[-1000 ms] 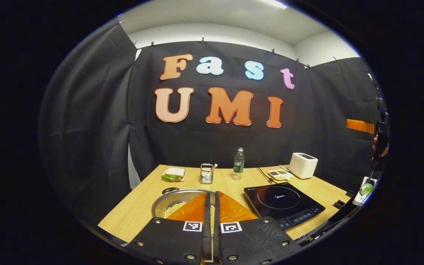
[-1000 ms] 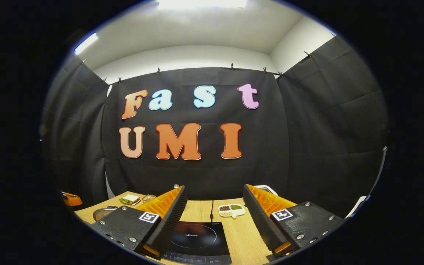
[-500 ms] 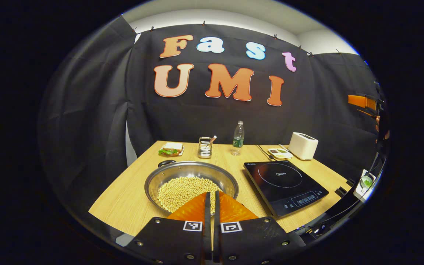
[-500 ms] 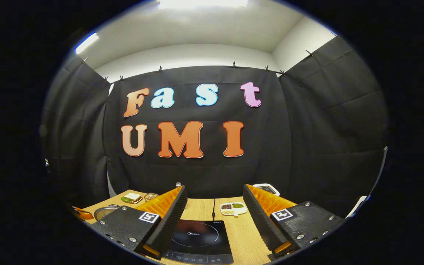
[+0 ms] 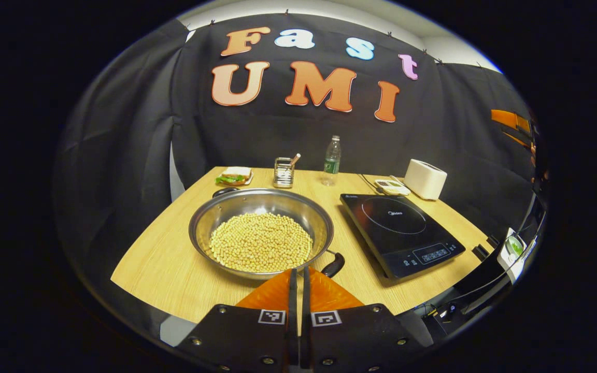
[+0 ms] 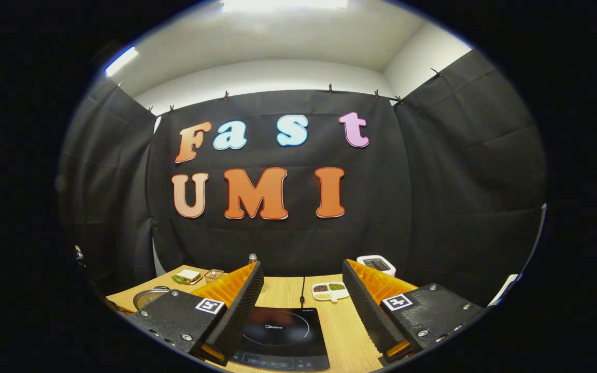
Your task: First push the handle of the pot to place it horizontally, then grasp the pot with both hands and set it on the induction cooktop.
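Evidently the left claw (image 5: 297,282) has tipped downward over the last second: the wide, shallow stainless-steel pot (image 5: 261,230), heaped with pale yellow beans, was half hidden behind its fingers and now lies fully in sight, lower wall and all. The fingers remain pressed together with nothing between them, which suits a push rather than a grasp. I judge the first step is just beginning, the pot not yet touched.

The pot sits on the light wooden worktop (image 5: 164,259), just beyond the left claw's tips. Its dark near handle (image 5: 333,265) juts from the rim slightly to the right of those tips, close but apart; the far handle (image 5: 224,191) shows at the opposite rim, so the pair lies on a diagonal, not level. The flat black induction cooktop (image 5: 399,232) lies beside the pot, on its right, with a bare strip of wood between them.

The right claw (image 6: 302,300) has barely shifted; it hangs spread wide above the cooktop's near edge, holding nothing, with the pot's rim off to its left.
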A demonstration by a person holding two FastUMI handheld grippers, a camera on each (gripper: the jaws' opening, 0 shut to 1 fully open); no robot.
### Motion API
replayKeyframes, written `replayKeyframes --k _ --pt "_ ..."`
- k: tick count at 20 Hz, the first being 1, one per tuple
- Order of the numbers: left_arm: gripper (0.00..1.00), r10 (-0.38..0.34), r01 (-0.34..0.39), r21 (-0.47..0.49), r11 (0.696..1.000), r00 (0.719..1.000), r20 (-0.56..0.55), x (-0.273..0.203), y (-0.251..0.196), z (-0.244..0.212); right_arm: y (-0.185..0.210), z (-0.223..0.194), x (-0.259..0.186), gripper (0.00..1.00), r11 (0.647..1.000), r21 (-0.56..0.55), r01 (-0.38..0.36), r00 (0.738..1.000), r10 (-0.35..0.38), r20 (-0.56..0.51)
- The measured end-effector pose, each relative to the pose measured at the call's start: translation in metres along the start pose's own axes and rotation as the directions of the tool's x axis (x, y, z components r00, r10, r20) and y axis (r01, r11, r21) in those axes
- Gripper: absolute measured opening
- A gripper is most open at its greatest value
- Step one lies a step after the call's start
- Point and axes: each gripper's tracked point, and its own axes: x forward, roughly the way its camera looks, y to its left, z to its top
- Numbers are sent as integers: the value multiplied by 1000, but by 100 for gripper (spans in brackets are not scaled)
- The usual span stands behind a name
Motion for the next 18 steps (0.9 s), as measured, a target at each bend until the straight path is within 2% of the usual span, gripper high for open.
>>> replayKeyframes --k 8,12,18 --pt "4 -2 7 38 999 993 -117 34 5 -41 -5 -7 5 95 1000 14 8 1000 -8 -15" --pt "4 -12 16 23 1000 986 -165 54 8 -53 -6 -10 6 95 1000 14 10 1000 -9 -22" --pt "1 -17 18 4 1000 986 -163 70 6 -48 -5 -10 9 95 1000 10 9 1000 -8 -22"
